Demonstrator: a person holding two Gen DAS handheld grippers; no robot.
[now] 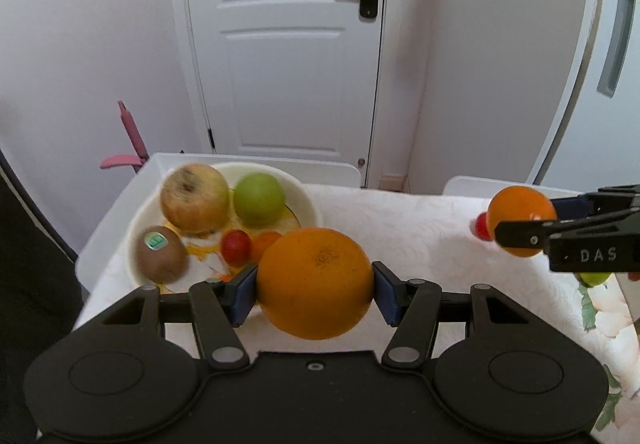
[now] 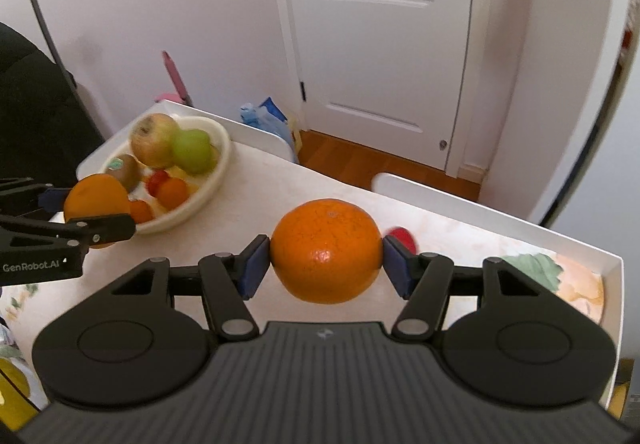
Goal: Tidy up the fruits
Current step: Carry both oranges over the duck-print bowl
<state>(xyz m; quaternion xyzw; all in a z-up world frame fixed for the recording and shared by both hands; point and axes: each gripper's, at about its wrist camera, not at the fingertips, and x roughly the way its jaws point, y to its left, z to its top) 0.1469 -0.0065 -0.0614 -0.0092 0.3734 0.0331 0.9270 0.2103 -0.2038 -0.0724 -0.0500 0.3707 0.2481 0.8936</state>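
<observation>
Left claw [image 1: 315, 290] clamped on orange [image 1: 315, 284]; right claw [image 2: 326, 258] clamped on second orange [image 2: 326, 250].

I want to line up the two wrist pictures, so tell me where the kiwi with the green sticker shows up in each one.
Left wrist view: the kiwi lies at the near left of the cream bowl, left of centre.
Right wrist view: the kiwi is far left, at the bowl's near-left side, just beyond the orange in the left gripper.
Shared landmark: the green apple in the bowl.
</observation>
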